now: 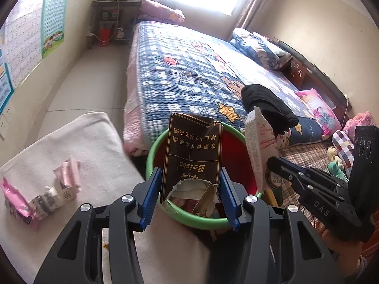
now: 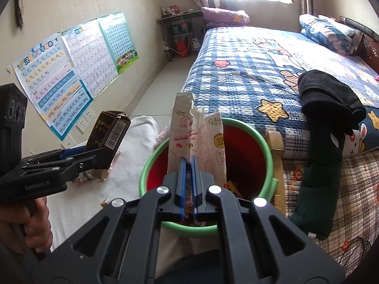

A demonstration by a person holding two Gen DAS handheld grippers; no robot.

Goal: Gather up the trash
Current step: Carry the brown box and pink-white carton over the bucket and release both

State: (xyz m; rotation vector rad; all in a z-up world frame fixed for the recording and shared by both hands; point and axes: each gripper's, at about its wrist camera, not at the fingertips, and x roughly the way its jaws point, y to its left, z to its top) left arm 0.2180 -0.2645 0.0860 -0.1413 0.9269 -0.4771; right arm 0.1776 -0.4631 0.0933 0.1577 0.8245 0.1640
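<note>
My left gripper (image 1: 190,184) is shut on a torn black cigarette carton (image 1: 193,156) and holds it over the red bin with a green rim (image 1: 151,151). My right gripper (image 2: 188,172) is shut on a torn white and pink snack box (image 2: 196,137) and holds it over the same bin (image 2: 267,146). The right gripper with its box (image 1: 258,142) shows at the right of the left wrist view. The left gripper with its carton (image 2: 107,137) shows at the left of the right wrist view. Some trash lies inside the bin.
A surface covered with a white cloth (image 1: 90,146) stands left of the bin, with pink and white packets (image 1: 47,194) on it. A bed with a blue checked quilt (image 1: 189,66) lies behind the bin, with a black garment (image 2: 329,97) on its edge. Posters (image 2: 71,71) hang on the left wall.
</note>
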